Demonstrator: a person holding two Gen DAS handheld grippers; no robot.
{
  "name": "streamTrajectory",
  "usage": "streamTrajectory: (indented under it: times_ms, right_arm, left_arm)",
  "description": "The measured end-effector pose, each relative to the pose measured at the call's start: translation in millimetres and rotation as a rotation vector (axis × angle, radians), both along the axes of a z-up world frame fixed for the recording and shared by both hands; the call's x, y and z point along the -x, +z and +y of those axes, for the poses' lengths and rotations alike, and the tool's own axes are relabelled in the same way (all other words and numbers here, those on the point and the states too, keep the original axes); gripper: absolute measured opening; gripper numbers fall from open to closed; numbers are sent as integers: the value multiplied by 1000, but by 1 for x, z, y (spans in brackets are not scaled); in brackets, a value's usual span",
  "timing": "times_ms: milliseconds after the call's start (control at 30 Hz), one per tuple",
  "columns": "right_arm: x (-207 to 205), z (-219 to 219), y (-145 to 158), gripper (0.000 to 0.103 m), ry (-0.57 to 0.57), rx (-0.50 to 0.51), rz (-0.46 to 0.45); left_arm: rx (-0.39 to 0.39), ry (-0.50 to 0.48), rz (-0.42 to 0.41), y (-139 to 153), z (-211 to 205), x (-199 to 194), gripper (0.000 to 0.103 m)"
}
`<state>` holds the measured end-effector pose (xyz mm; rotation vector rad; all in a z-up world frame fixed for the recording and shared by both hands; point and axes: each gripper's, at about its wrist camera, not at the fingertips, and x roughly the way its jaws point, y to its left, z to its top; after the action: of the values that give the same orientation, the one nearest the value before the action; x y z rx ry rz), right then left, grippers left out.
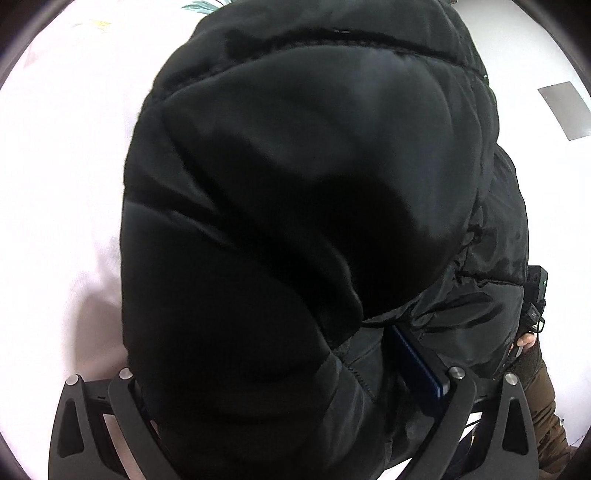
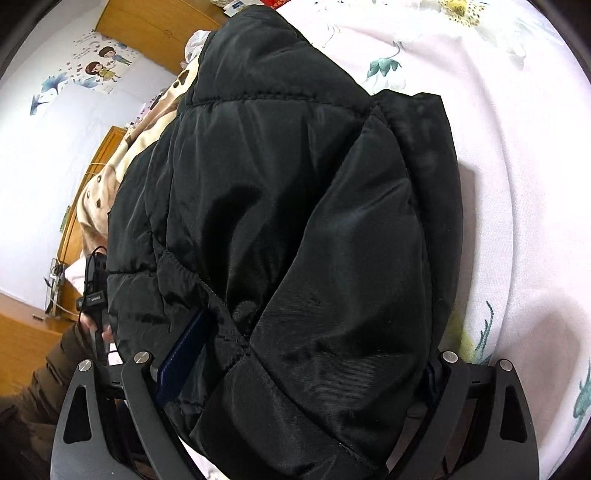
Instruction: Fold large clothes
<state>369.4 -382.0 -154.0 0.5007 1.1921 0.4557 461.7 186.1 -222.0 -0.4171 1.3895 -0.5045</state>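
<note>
A black puffer jacket (image 1: 295, 203), bulky and folded over on itself, lies on the bed and fills most of both views. My left gripper (image 1: 269, 362) has a thick wad of the jacket between its fingers. The blue pad of one of its fingers (image 1: 417, 365) presses into the cloth, and the other finger is buried under it. In the right wrist view my right gripper (image 2: 310, 350) likewise holds the jacket (image 2: 295, 221) at its near edge, a blue pad (image 2: 181, 350) showing on the left. Each view shows the other gripper's body at the jacket's side.
The bed carries a pale pink sheet with flower prints (image 2: 498, 129). A beige patterned cloth (image 2: 110, 177) lies beyond the jacket, by a wooden headboard (image 2: 147, 22). A hand (image 2: 92, 325) in a brown sleeve holds the left tool. There is a grey patch (image 1: 565, 110) at the right.
</note>
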Motion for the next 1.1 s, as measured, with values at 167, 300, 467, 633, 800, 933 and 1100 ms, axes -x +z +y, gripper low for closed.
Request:
streamTrajectory:
  times_ms: [167,300,467,633,800,933,1100]
  right_arm:
    - [0,-4,0,93,-18,8,8]
    - [0,7,1,93,-29,24,23]
    - [1,18,9,84,-31,58,26]
    - [5,30,21,65,-7,105,-20]
    - [5,40,29,56,9,147,-50]
    - [10,49,36,44,7,185,-87]
    - [17,61,51,36,6,245,-138]
  left_arm:
    - [50,0,-7,7,7,3,63]
    - [12,-20,-24,15,0,-1,52]
    - [-26,-16,-21,16,-2,-6,52]
    - [-72,-3,-30,19,-6,-8,55]
    - [-105,10,-24,18,-8,-4,57]
    - [-135,16,-49,26,-13,1,51]
    - [-170,35,-85,39,-15,13,42]
